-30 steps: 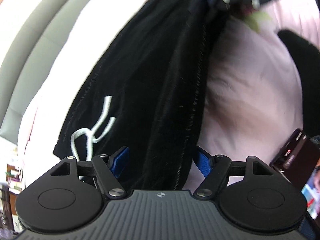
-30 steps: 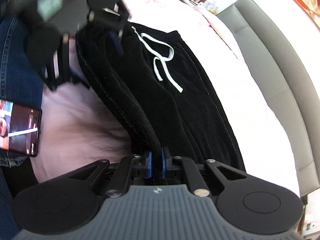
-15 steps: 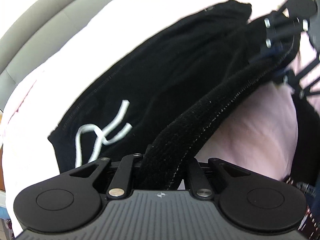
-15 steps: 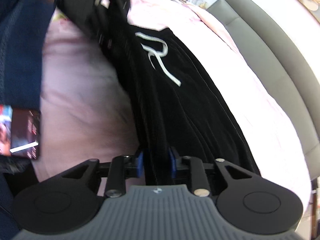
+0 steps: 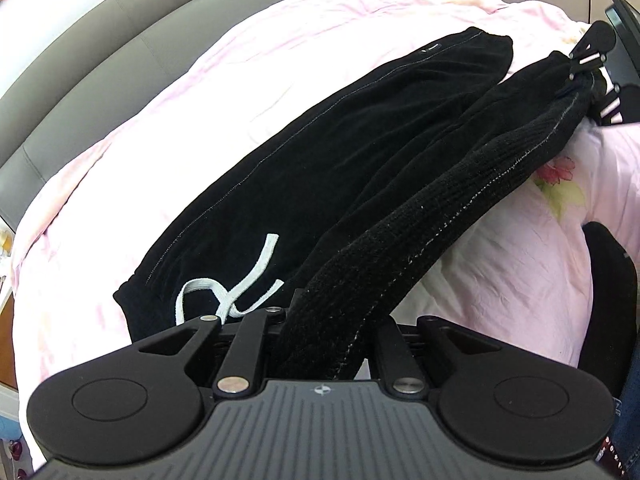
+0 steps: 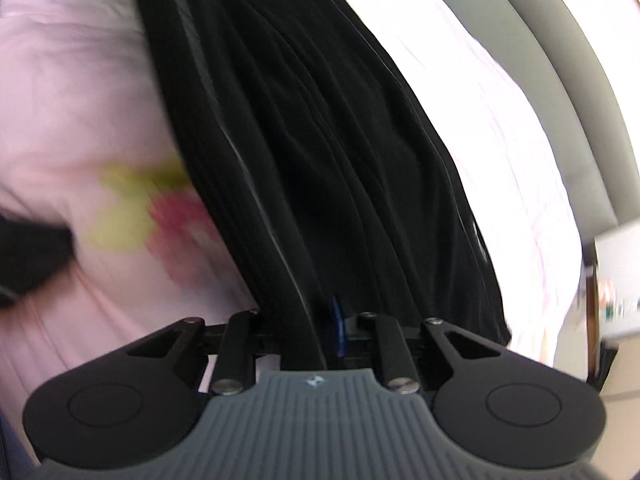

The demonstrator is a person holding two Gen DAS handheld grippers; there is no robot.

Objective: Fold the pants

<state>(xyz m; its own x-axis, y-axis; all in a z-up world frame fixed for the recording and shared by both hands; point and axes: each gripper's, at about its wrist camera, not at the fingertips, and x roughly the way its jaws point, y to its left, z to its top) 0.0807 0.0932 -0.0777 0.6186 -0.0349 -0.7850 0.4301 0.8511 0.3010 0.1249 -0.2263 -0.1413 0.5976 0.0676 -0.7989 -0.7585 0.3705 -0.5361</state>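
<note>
Black pants (image 5: 320, 160) with a white drawstring (image 5: 244, 284) lie on a pink bed. My left gripper (image 5: 324, 332) is shut on the ribbed waistband edge (image 5: 420, 216), which stretches taut and lifted toward my right gripper (image 5: 588, 76) at the far right. In the right wrist view my right gripper (image 6: 316, 328) is shut on the other end of the pants (image 6: 320, 140). This view is blurred by motion. The fingertips of both grippers are hidden by the cloth.
A pink bedsheet (image 5: 240, 80) with a flower print (image 5: 556, 180) covers the bed. A grey padded headboard (image 5: 100, 52) runs along the far side. A person's dark leg (image 5: 612, 292) is at the right edge.
Both grippers have moved apart, stretching the waistband edge between them. The left gripper closed on the cloth a second ago. The right wrist view has swung and blurred.
</note>
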